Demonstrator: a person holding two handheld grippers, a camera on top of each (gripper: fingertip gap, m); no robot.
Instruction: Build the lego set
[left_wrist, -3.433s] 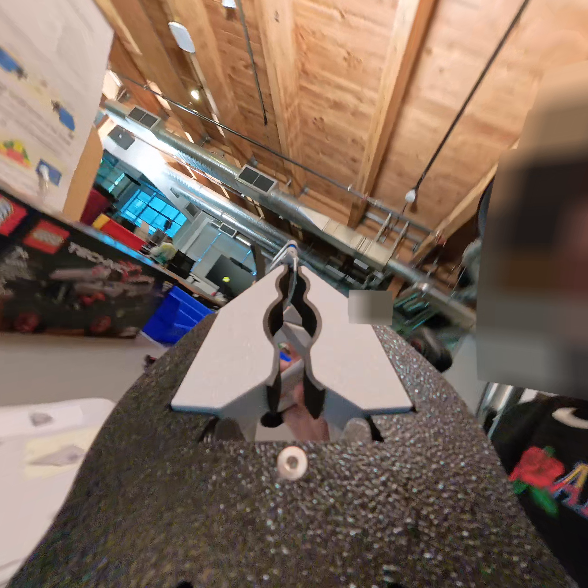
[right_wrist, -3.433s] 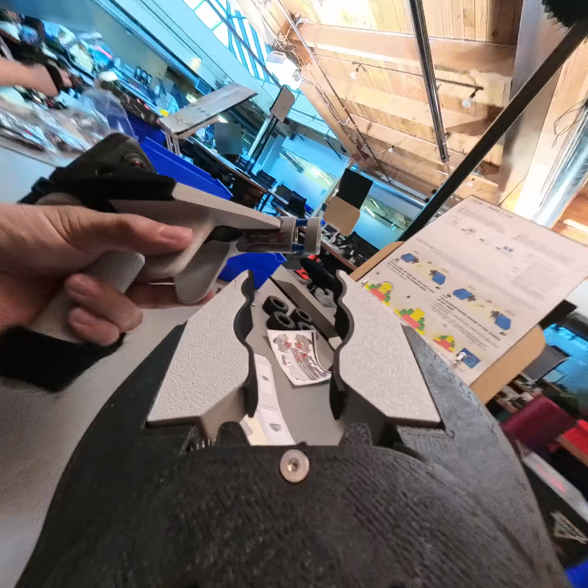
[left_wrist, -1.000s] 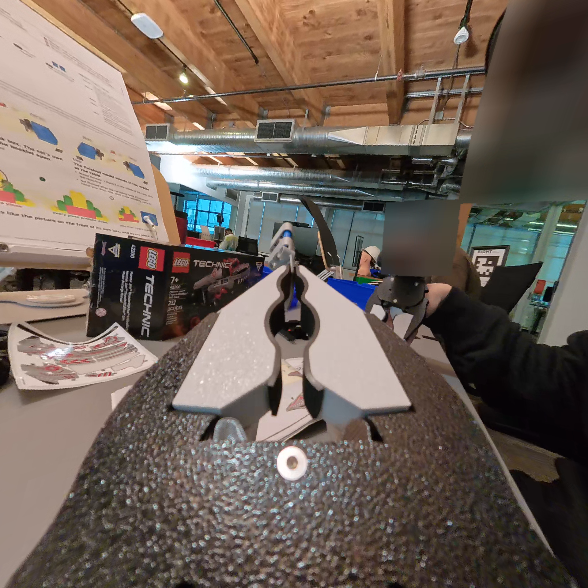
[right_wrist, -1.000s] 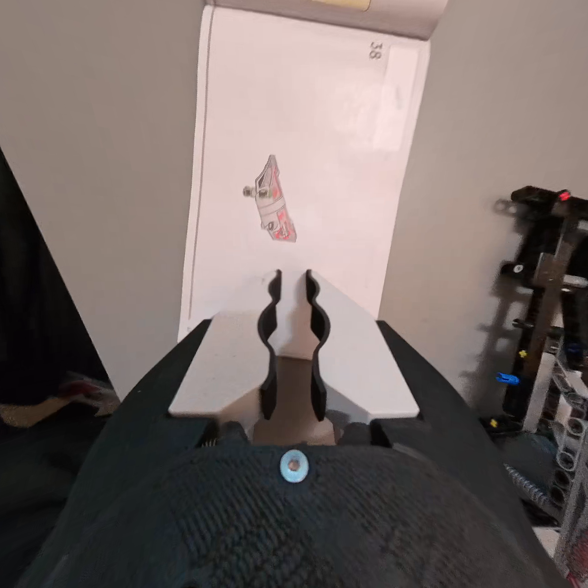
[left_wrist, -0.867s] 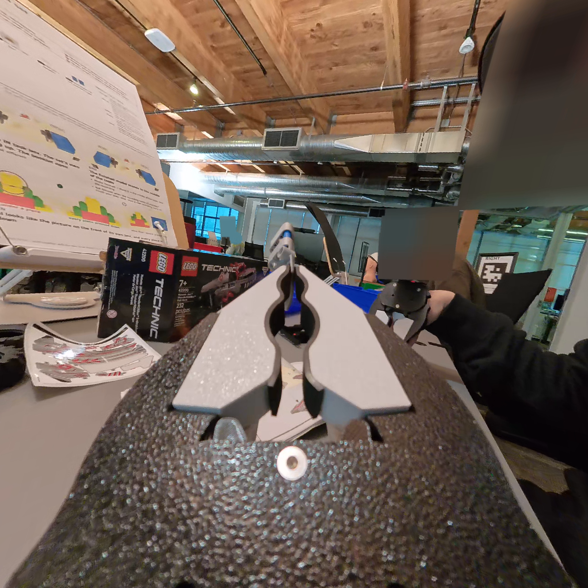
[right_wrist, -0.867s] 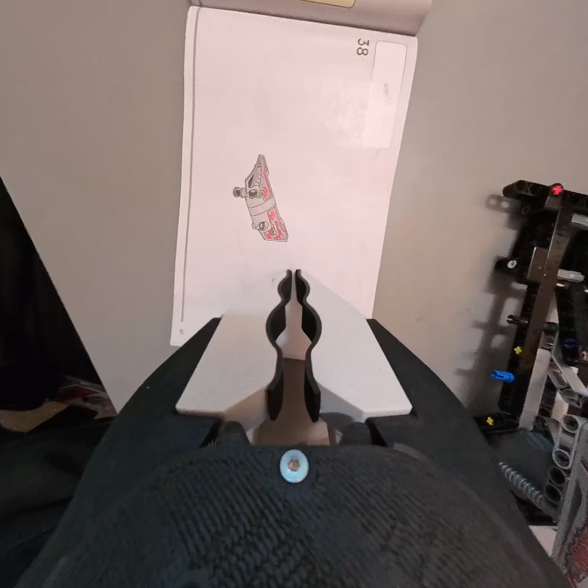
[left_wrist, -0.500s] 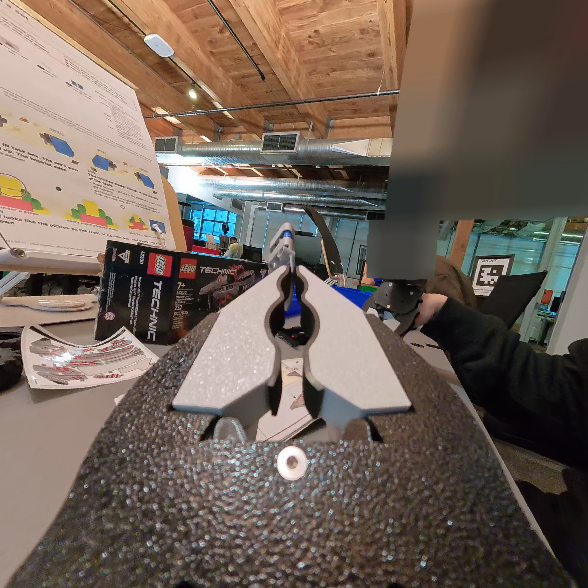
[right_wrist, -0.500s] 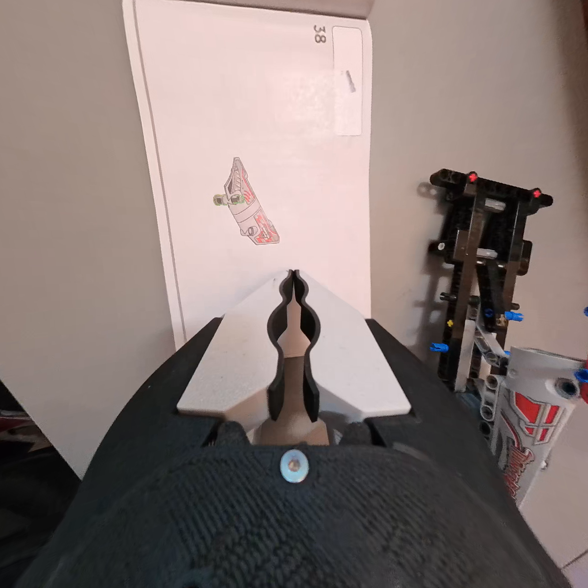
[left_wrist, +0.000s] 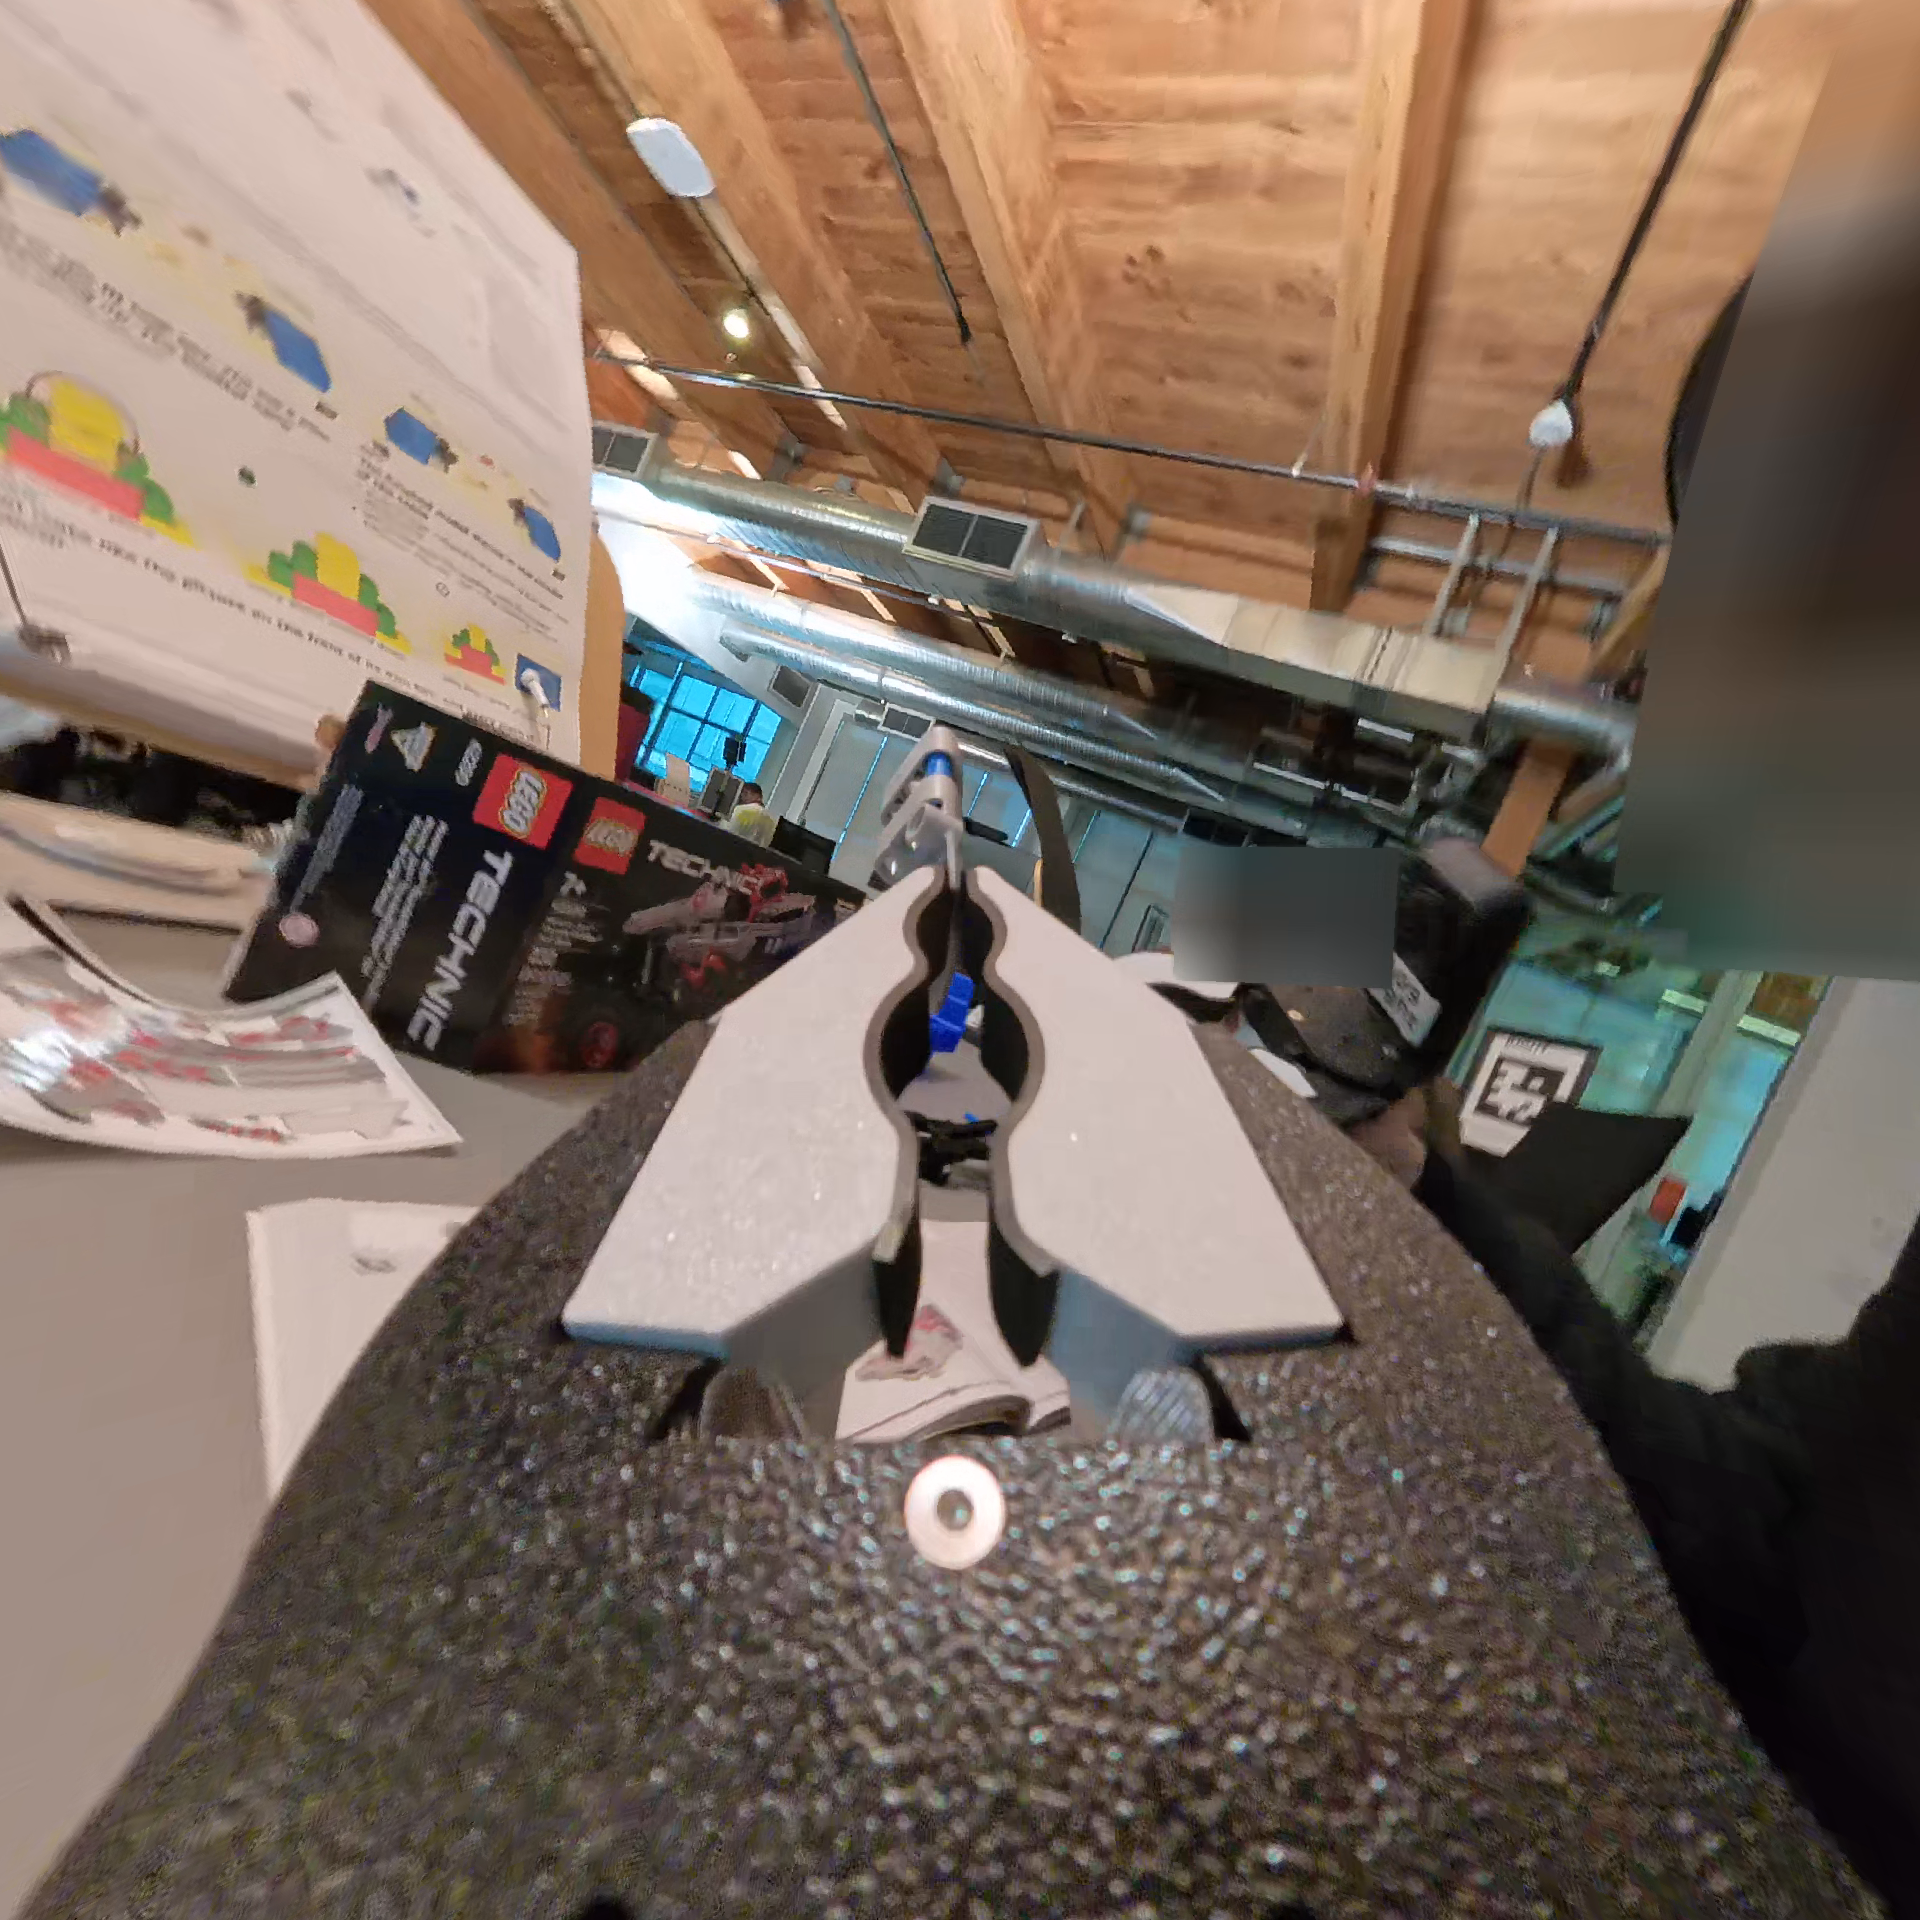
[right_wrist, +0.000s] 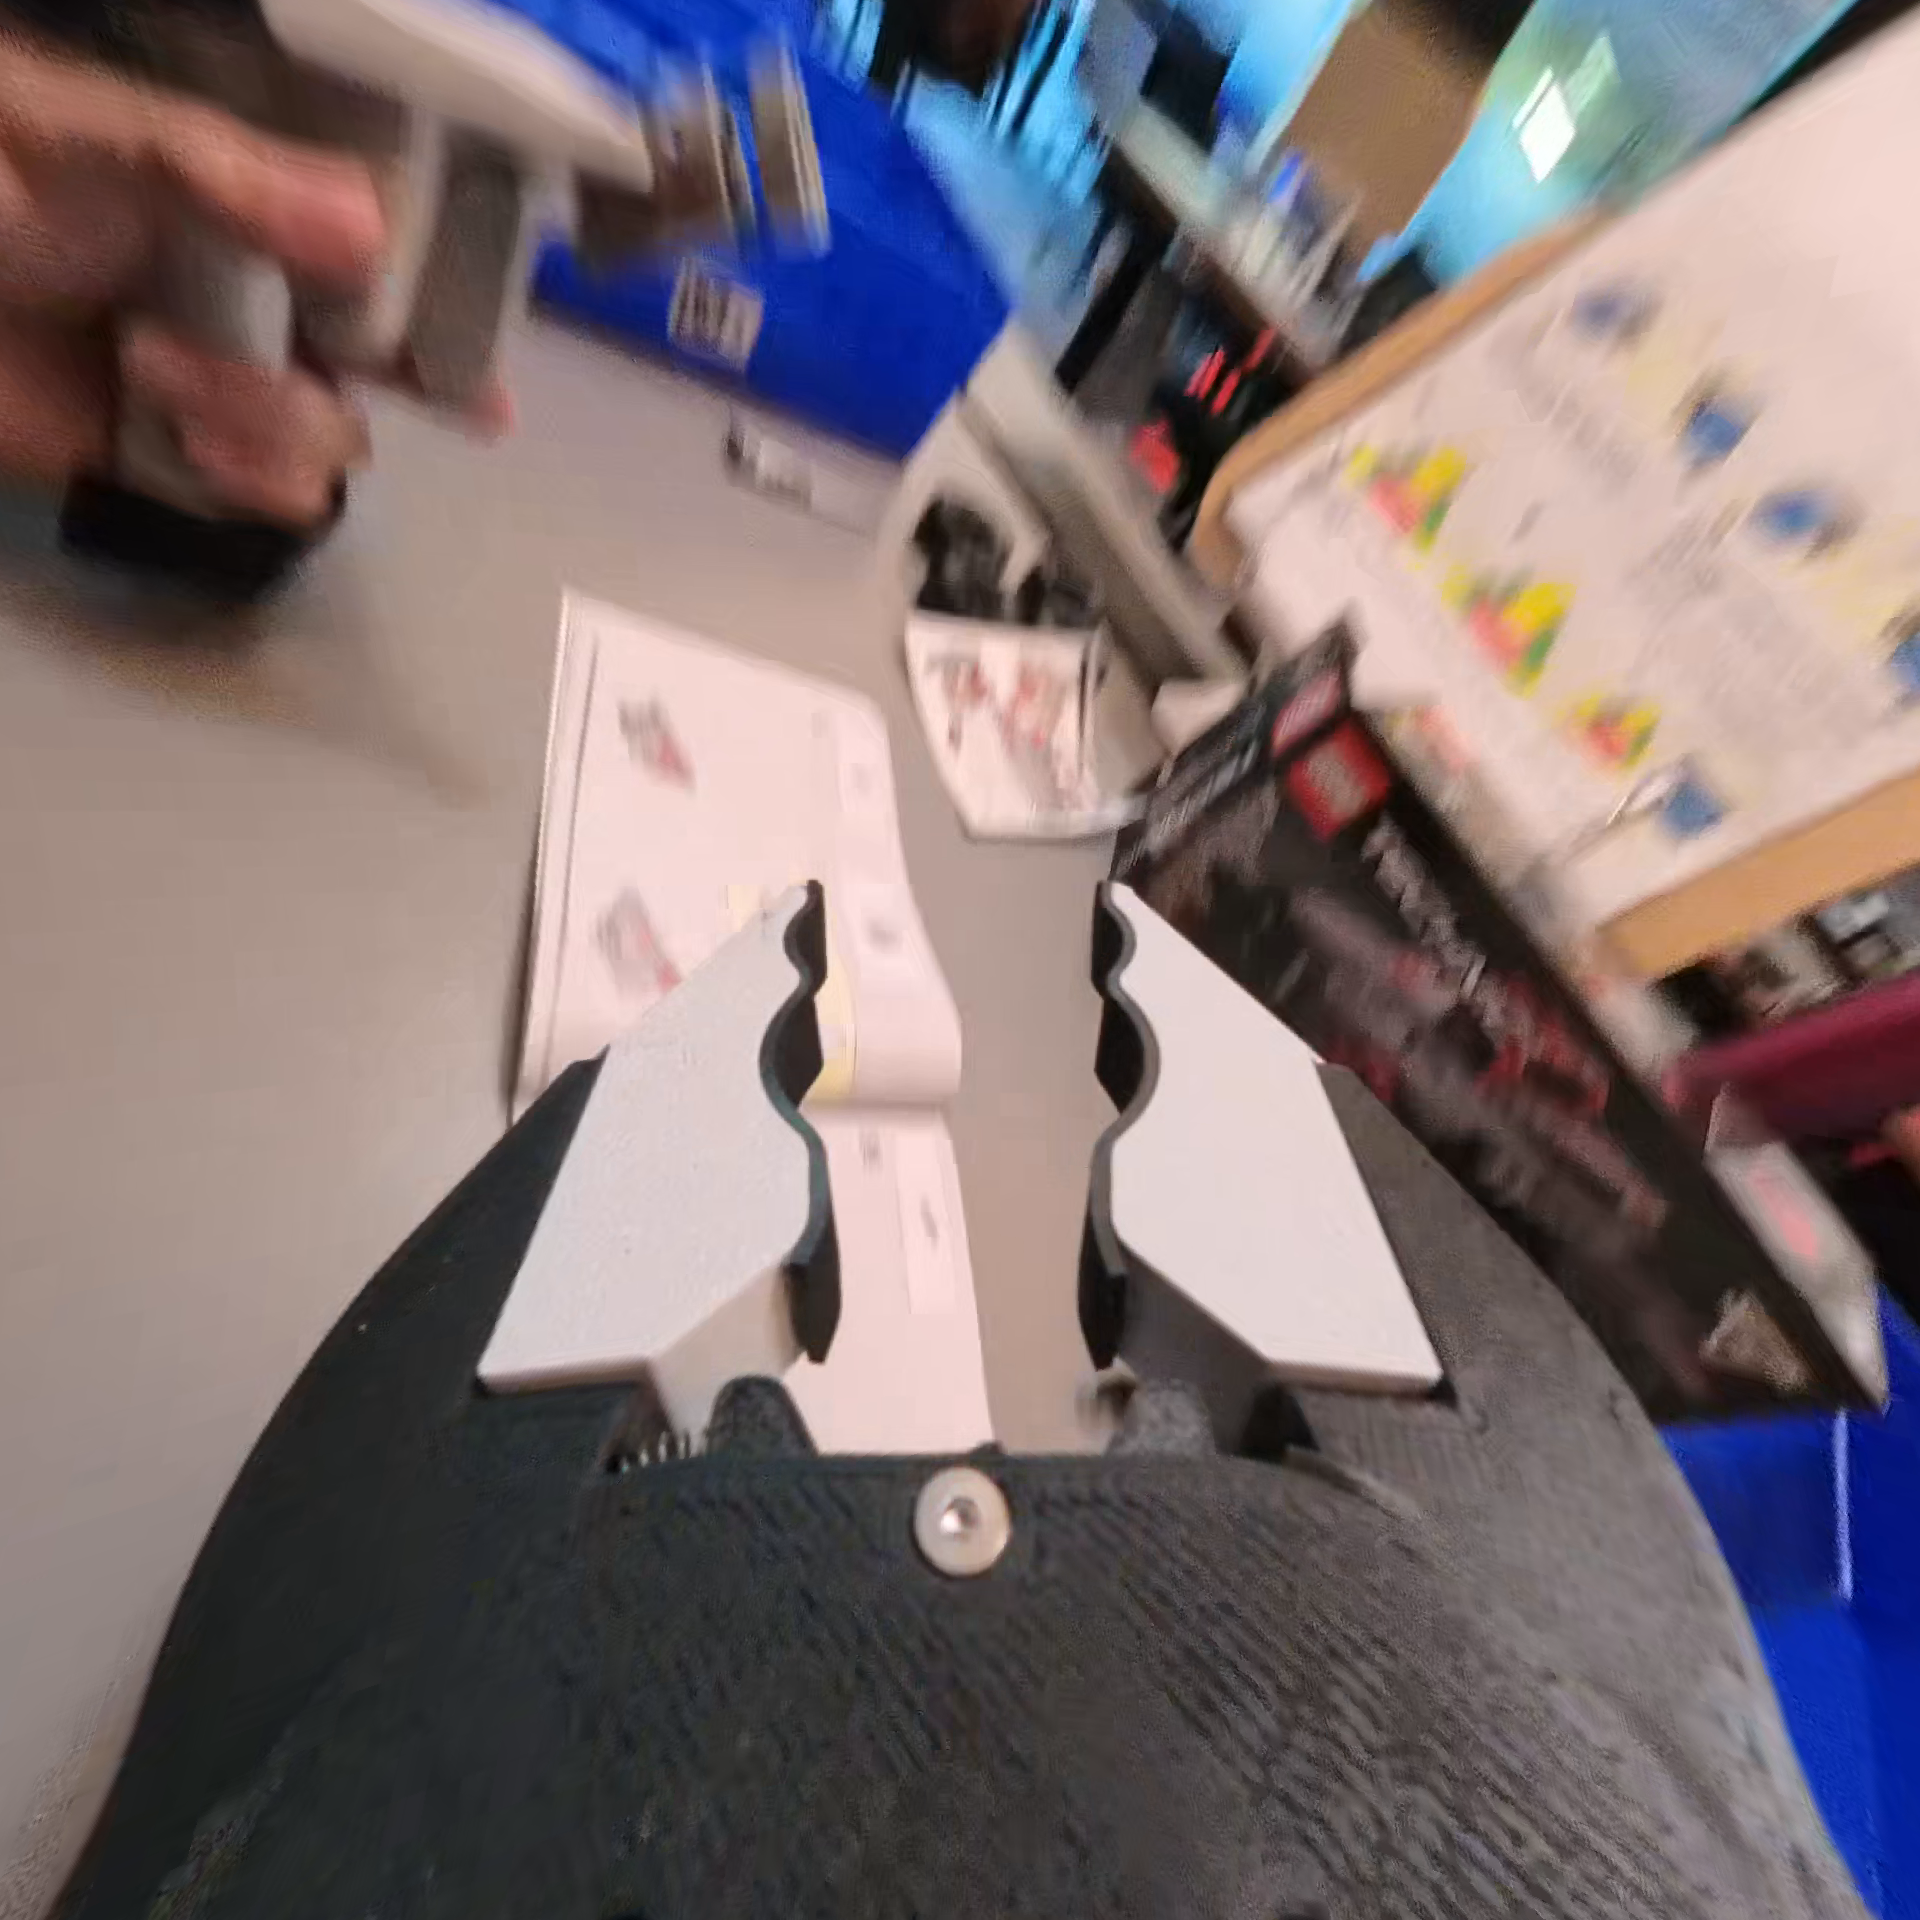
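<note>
The left gripper (left_wrist: 951, 883) is pinching a small grey piece with a blue pin (left_wrist: 928, 795) at its tips, jaws drawn together on it, and is holding it raised above the bench (left_wrist: 125, 1351) with the camera tilted toward the ceiling. The right gripper (right_wrist: 961, 914) is standing with its jaws wide apart and carrying nothing; its view is heavily smeared, so fine detail there is unreliable. Beneath it the instruction booklet (right_wrist: 727, 831) is lying open on the bench, with a sticker sheet (right_wrist: 1013, 727) just beyond it and the black set box (right_wrist: 1455, 987) standing to the right. The same box (left_wrist: 499, 883) and sticker sheet (left_wrist: 197, 1070) are showing in the left wrist view, beside a propped sheet of coloured brick diagrams (left_wrist: 260, 364). A hand (right_wrist: 166, 312) gripping the handle of the left tool is appearing at the upper left of the right wrist view. A small black and blue cluster of parts (left_wrist: 951, 1138) is glimpsed through the left jaws, too small to identify. As to progress, the main model is not appearing clearly in either current view, so the degree of completion cannot be established here. Judging by the open booklet, the sticker sheet remaining out and a sub-piece being held unattached, the build is appearing to be mid-course, with the held piece yet to be fitted and further steps outstanding.
</note>
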